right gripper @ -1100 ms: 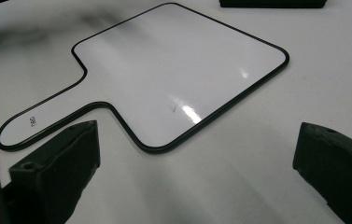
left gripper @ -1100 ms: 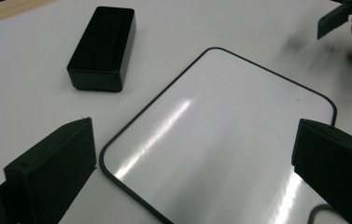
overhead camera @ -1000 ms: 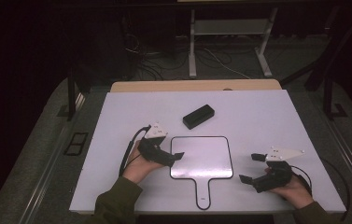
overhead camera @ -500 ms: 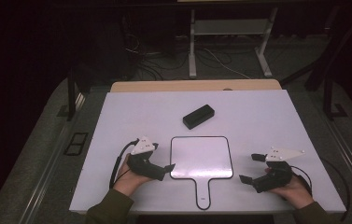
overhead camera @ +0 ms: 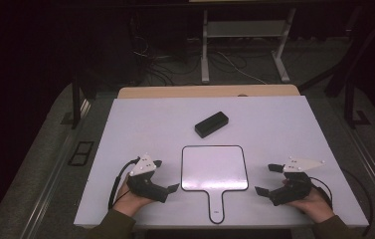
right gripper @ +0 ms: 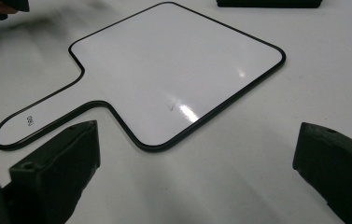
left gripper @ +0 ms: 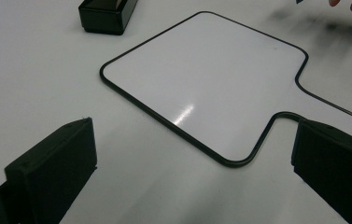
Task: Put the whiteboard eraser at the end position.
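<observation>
White board (overhead camera: 215, 167) with a handle lay flat on the table (overhead camera: 125, 124). Black box (overhead camera: 211, 124) sat at its 12 o'clock. Left gripper (overhead camera: 167, 176) at 9 and right gripper (overhead camera: 268, 179) at 3 both had jaws spread wide, holding nothing.

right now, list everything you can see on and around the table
table: 1, white top, centre of the high view
whiteboard paddle: 1, white with black rim, near middle of table, handle toward the person
black box: 1, black, beyond the paddle
metal stand: 1, grey, on the floor behind the table
cables: several, dark, on the floor behind the table
left tool: 1, black with grey plate, left of paddle, open
right tool: 1, black with grey plate, right of paddle, open
</observation>
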Motion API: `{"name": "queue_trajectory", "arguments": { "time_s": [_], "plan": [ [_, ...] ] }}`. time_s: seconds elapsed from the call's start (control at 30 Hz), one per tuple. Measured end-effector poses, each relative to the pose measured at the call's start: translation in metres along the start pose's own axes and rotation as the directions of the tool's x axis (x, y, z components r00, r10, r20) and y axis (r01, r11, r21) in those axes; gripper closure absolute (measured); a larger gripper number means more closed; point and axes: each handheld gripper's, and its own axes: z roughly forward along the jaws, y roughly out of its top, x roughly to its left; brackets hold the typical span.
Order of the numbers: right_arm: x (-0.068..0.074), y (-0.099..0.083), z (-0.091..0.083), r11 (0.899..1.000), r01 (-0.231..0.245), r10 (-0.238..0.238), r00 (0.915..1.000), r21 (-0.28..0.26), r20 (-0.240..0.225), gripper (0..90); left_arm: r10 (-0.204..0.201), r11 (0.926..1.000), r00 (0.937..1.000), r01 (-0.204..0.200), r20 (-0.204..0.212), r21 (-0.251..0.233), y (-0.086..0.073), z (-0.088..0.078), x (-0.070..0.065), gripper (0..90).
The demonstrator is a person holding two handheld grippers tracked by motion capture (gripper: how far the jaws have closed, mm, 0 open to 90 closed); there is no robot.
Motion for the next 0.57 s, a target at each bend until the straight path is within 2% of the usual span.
{"name": "queue_trajectory", "arguments": {
  "time_s": [0.37, 0.57],
  "plan": [
    [-0.0001, -0.0003, 0.0002, 1.000, 0.000, 0.000, 1.0000, 0.001, 0.001, 0.0, -0.008, 0.9999, 1.0000, 0.007, 0.005, 0.011, -0.0035, -0.0013, 0.0000, 0.0],
    [0.0009, -0.0002, 0.0004, 1.000, -0.001, 0.001, 1.0000, 0.002, 0.002, 0.0, 0.001, 0.9998, 0.9999, -0.002, 0.014, 0.019, -0.0033, 0.0005, -0.0007, 0.0]
  ]
}}
